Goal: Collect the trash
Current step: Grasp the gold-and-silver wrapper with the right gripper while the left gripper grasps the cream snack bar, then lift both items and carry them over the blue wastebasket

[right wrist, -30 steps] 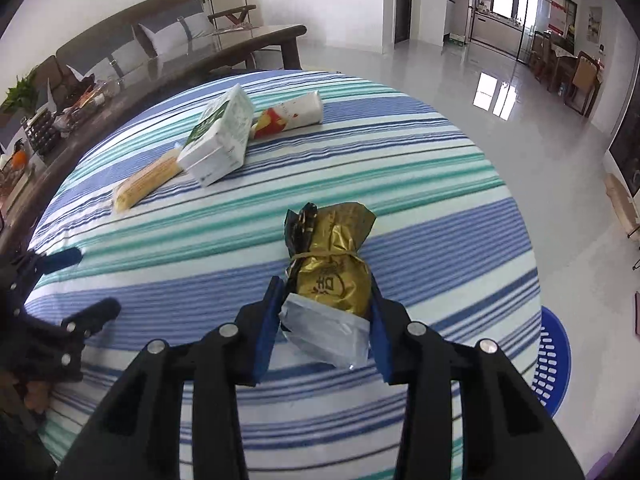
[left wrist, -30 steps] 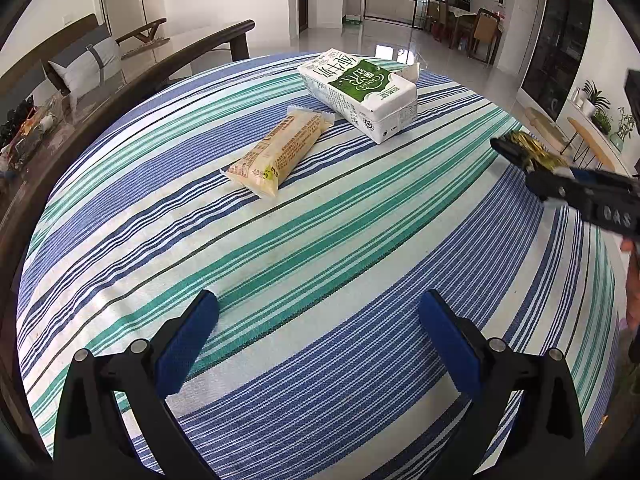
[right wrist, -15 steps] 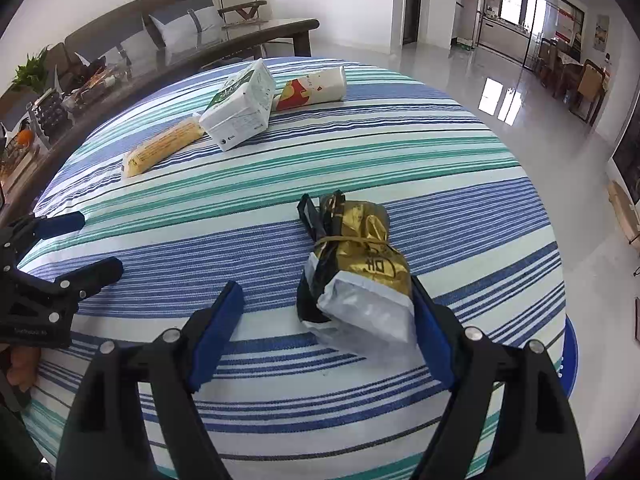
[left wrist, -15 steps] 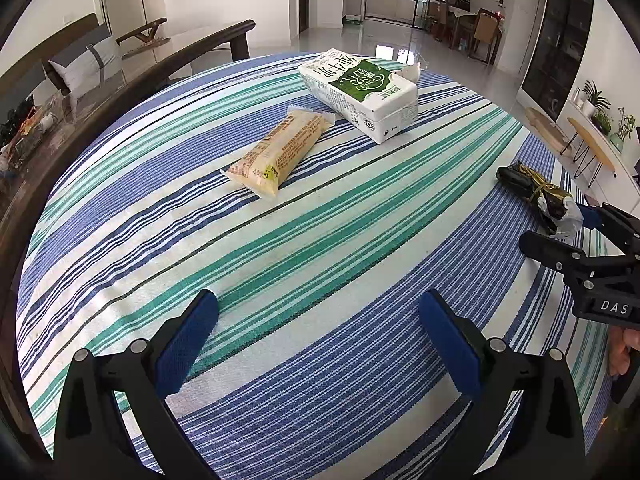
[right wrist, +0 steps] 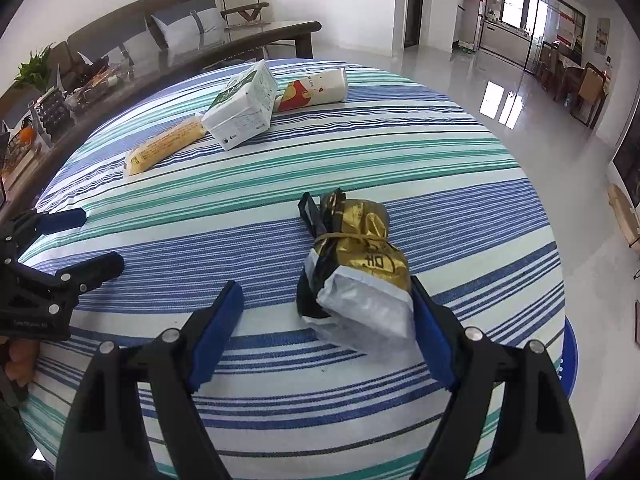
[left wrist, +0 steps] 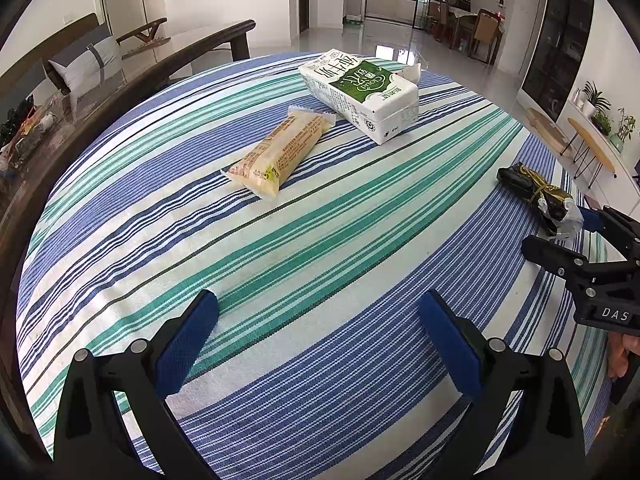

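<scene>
Taking the milk carton point(right wrist: 244, 110) on the striped tablecloth point(right wrist: 420, 160) as landmark: a yellow snack packet point(right wrist: 164, 150) lies just left of it, a red-and-white packet point(right wrist: 314, 90) just behind to its right. Well nearer than the carton, the left gripper point(left wrist: 320, 334) hangs wide and empty. The right gripper point(right wrist: 324, 328) stands wide around the gold tied bag point(right wrist: 360, 268), whose crumpled end touches the right pad; a blue basket point(right wrist: 570, 356) shows beyond the table edge
</scene>
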{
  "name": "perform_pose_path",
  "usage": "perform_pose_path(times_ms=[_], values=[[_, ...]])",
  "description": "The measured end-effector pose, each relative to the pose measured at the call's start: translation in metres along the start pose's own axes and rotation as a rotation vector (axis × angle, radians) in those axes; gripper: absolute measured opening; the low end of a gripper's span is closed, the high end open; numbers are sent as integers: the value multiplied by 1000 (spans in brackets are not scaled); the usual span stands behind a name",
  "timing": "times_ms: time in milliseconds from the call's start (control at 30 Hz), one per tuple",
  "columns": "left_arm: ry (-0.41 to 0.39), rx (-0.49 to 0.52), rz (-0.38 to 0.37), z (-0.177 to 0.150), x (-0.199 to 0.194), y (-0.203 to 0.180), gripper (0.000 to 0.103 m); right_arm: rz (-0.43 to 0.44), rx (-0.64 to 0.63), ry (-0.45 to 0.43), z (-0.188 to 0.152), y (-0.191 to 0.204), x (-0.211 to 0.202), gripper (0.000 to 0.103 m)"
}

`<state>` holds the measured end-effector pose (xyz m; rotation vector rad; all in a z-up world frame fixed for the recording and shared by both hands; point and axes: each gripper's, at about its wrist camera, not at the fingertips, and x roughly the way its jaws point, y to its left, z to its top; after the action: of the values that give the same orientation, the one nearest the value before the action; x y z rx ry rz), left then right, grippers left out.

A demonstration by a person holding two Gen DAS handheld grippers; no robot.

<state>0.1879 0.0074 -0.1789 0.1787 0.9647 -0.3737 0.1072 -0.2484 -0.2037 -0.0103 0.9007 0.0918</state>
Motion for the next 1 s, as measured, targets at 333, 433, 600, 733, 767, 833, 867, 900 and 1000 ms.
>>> perform_pose_path(times_ms=[333, 433, 600, 733, 767, 833, 867, 900, 1000], values=[[6, 62, 31, 55, 6, 32, 99, 0, 0, 0, 0, 0, 0, 79], [29, 48, 14, 69, 28, 40, 92, 0, 0, 0, 0, 0, 0, 79], [16, 56, -26, 83, 39, 33, 54, 0, 0, 0, 0, 0, 0, 79], [8, 45, -27, 79, 32, 26, 24, 1, 0, 0, 0, 0, 0, 79], [13, 32, -17, 74, 28, 24, 24, 1, 0, 0, 0, 0, 0, 79], [28, -24, -28, 57, 15, 20, 24, 2, 1, 0, 0, 0, 0, 79], [41, -53, -34, 45, 8, 17, 24, 2, 2, -1, 0, 0, 0, 79], [46, -76, -36, 34, 1, 13, 25, 2, 1, -1, -1, 0, 0, 79], [49, -108, -59, 3, -19, -3, 31, 9, 5, -3, -1, 0, 0, 80]])
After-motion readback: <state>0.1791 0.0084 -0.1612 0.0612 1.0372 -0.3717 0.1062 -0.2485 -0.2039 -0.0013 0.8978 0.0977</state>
